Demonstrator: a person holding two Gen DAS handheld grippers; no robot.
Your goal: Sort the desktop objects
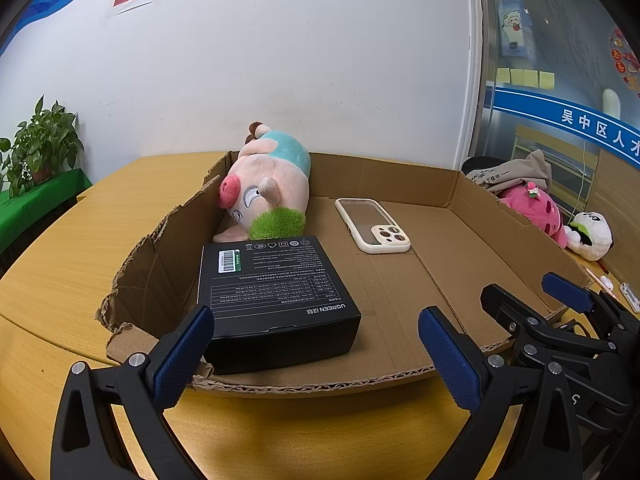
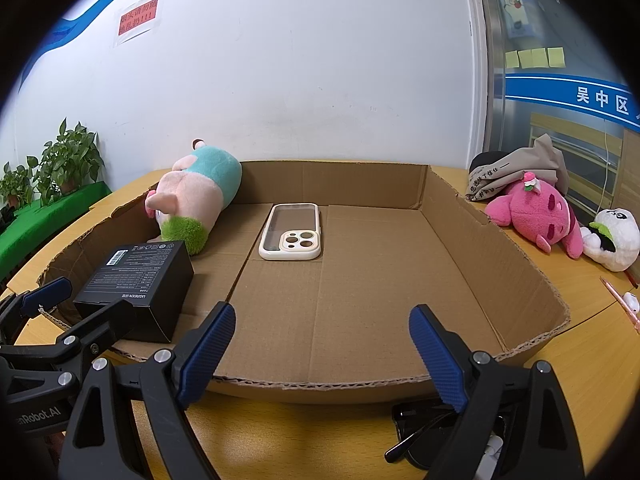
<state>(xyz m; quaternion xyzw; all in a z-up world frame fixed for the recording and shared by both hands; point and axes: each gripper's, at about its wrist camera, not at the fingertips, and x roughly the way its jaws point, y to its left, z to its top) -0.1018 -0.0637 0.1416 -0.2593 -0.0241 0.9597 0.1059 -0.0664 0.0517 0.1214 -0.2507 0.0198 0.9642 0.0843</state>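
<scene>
A shallow cardboard tray [image 1: 440, 280] [image 2: 380, 260] lies on the wooden desk. In it are a black printed box [image 1: 276, 300] [image 2: 136, 284] at the near left, a pink pig plush [image 1: 268, 184] [image 2: 196, 192] lying at the far left, and a cream phone case [image 1: 372, 224] [image 2: 292, 232] lying flat in the middle. My left gripper [image 1: 316, 344] [image 2: 76, 304] is open at the tray's front edge. Its left finger is beside the box's near corner and its right finger stands well apart from the box. My right gripper [image 2: 322, 344] [image 1: 532, 296] is open over the front rim with nothing between its fingers.
Outside the tray on the right lie a pink plush [image 2: 536, 212], a panda plush [image 2: 616, 240] and a grey bag [image 2: 516, 168]. Dark glasses [image 2: 424, 432] lie on the desk under my right gripper. A pink pen [image 2: 620, 296] lies far right. Potted plants [image 1: 44, 144] stand at the left wall.
</scene>
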